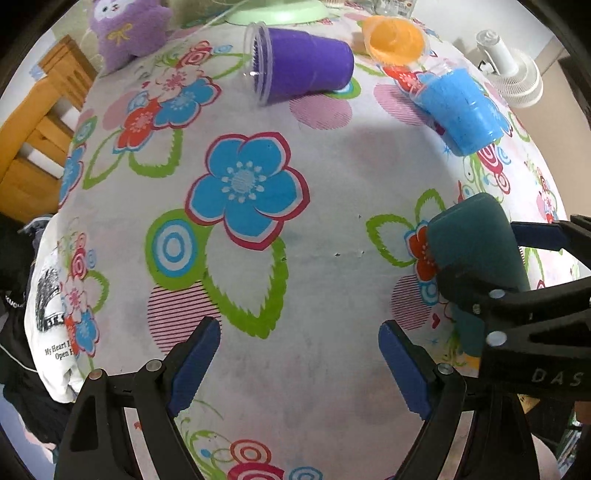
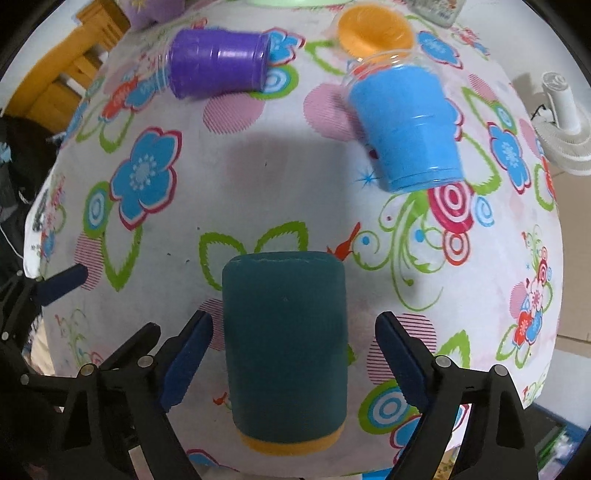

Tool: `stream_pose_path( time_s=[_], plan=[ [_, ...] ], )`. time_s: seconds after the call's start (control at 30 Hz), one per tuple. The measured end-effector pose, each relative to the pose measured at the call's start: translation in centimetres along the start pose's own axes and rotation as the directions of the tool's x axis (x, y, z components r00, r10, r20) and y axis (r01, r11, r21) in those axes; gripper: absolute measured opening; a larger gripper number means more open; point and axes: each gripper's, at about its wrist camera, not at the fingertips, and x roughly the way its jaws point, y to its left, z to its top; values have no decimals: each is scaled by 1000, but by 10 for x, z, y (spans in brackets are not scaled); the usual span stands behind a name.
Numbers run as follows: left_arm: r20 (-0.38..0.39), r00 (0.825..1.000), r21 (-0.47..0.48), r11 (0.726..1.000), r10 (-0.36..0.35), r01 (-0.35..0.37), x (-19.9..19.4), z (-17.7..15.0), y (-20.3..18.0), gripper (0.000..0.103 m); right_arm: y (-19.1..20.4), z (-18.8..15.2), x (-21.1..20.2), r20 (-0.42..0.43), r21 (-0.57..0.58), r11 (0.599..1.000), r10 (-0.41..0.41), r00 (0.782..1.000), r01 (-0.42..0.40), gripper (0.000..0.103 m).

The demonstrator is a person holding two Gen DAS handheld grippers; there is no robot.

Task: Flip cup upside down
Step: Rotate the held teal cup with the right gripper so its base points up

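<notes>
Fingers [image 2: 402,365] of the right gripper [image 2: 293,356] spread wide, straddling the teal cup [image 2: 286,343] untouched; next, close and invert.

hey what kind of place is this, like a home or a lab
Probably a home: a table under a floral tablecloth, a purple plush toy near its far edge, and a wooden chair beside it.

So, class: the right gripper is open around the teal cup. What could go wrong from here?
1. The teal cup stands between the right gripper's open fingers, untouched; an uneven close could tip it.
2. The left gripper hovers close by, so the two could collide.
3. A wide swing might hit the blue cup lying nearby.
</notes>
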Motion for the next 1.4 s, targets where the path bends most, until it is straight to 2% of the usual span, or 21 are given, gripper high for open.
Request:
stream_pose_path(
  time_s=[0.33, 0.43, 0.67, 0.87, 1.17, 1.27, 1.4],
  plan=[
    [-32, 999, -4, 999, -37, 36, 15, 3, 6, 89, 4, 11, 30, -88, -19, 1000, -16, 996, 14, 76],
    [-37, 999, -4, 999, -37, 37, 17, 4, 7, 89, 11, 12, 32, -75, -37, 999, -27, 997, 25, 69],
    [-34, 998, -6, 999, -44, 43, 18, 6, 1, 88, 14, 6, 29, -43, -22, 1000, -14, 999, 13, 68],
    [-17, 999, 6, 999, -50, 50, 7, 5, -14, 87, 7, -6, 6, 24, -15, 1000, -26, 999, 26, 68],
    [57, 998, -1, 1000, -20, 20, -27, 3, -34, 87, 3, -20, -28, 115, -9, 1000, -18, 993, 19, 68],
    [85, 996, -3, 1000, -11, 11, -33, 7, -31, 87, -7, -24, -54, 156, -9, 1000, -15, 988, 17, 68],
    [126, 992, 5, 1000, 0, -1, -49, -3, -24, 87, -6, -30, -72, 235, -10, 1000, -12, 972, 15, 68]
  ],
)
